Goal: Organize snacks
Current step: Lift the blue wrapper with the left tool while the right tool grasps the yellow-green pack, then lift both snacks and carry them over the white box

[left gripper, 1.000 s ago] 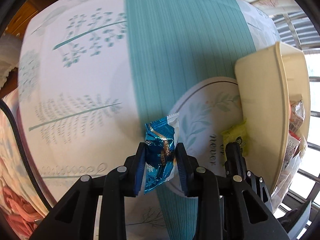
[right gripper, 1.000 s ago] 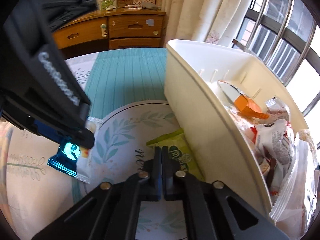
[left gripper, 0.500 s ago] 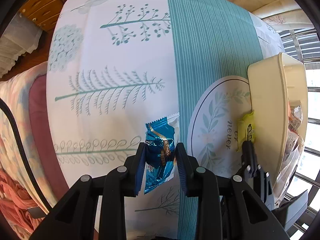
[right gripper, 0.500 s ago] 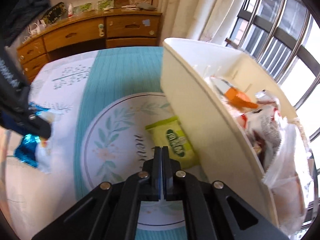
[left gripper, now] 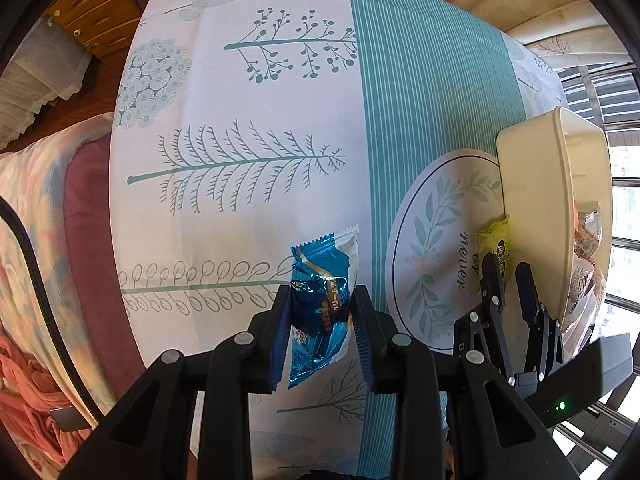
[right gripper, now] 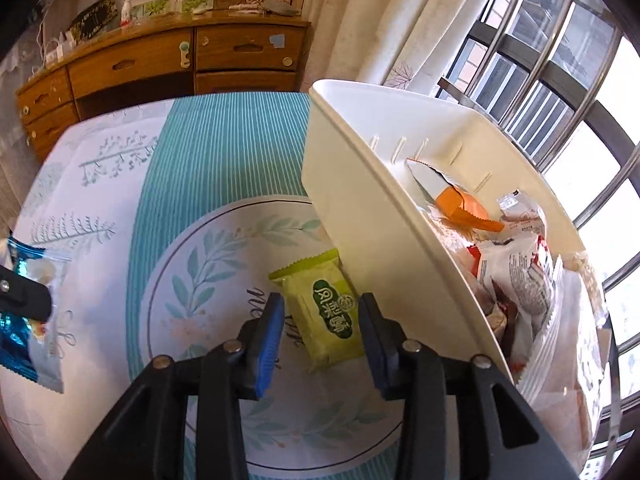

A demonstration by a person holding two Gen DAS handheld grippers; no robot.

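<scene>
The green snack packet (right gripper: 326,306), lying just beside the cream bin (right gripper: 360,200), bears three Chinese characters, 凤梨酥. Cursive lettering on the tablecloth's round emblem (left gripper: 464,256) beside it seems to read "never".

The right hand-held gripper (right gripper: 320,320), jaws opening, straddles a green snack packet (right gripper: 324,310) beside the cream bin (right gripper: 360,184).

A wooden dresser (right gripper: 168,60) stands beyond the tablecloth (left gripper: 248,128).
</scene>
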